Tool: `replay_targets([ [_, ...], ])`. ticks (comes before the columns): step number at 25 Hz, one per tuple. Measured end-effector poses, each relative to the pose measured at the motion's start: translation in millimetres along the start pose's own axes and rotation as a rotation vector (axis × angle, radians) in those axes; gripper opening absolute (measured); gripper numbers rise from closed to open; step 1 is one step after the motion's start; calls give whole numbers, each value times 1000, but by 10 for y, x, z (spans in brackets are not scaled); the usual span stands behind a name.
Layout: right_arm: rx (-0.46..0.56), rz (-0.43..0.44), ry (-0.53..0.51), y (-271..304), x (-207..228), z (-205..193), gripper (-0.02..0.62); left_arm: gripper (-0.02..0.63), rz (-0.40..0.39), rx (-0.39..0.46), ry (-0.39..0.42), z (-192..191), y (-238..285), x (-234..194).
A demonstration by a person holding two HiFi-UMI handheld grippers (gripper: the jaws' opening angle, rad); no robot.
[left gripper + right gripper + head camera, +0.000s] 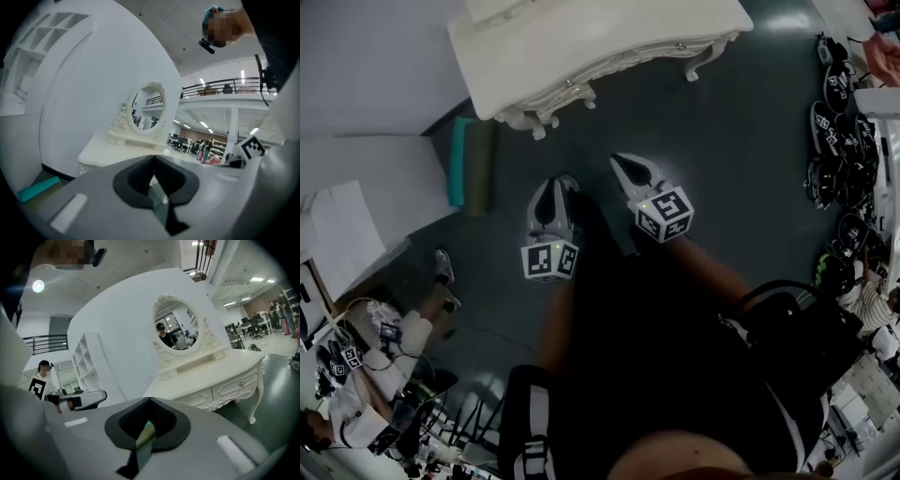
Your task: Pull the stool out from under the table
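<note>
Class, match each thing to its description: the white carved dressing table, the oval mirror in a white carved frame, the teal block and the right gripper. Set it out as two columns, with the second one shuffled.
Column one:
1. white carved dressing table
2. oval mirror in a white carved frame
3. teal block
4. right gripper

Column two:
A. jaws together, nothing between them
B. stands on curved legs
C. low beside the table's left end in the head view
D. upright on the tabletop

Pairs: 1-B, 2-D, 3-C, 4-A.
</note>
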State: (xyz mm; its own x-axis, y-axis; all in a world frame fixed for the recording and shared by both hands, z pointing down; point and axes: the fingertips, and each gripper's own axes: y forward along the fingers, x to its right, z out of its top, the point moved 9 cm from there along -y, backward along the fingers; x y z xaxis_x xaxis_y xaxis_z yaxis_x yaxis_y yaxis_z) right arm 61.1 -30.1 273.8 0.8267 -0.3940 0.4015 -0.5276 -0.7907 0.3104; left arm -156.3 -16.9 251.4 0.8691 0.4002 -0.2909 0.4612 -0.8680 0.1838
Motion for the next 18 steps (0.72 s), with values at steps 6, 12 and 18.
replay_targets([
  [6,-14,-50,89,605,142,-248,-2,8,-23,-29,-35,-115,430,-508],
  [12,-26,-86,150,1104,335,-571,-2,8,-22,-48,-64,-426,770,-886],
  [18,-34,-102,190,1521,591,-1020,0,8,-45,-50,-55,-774,976,-1176],
])
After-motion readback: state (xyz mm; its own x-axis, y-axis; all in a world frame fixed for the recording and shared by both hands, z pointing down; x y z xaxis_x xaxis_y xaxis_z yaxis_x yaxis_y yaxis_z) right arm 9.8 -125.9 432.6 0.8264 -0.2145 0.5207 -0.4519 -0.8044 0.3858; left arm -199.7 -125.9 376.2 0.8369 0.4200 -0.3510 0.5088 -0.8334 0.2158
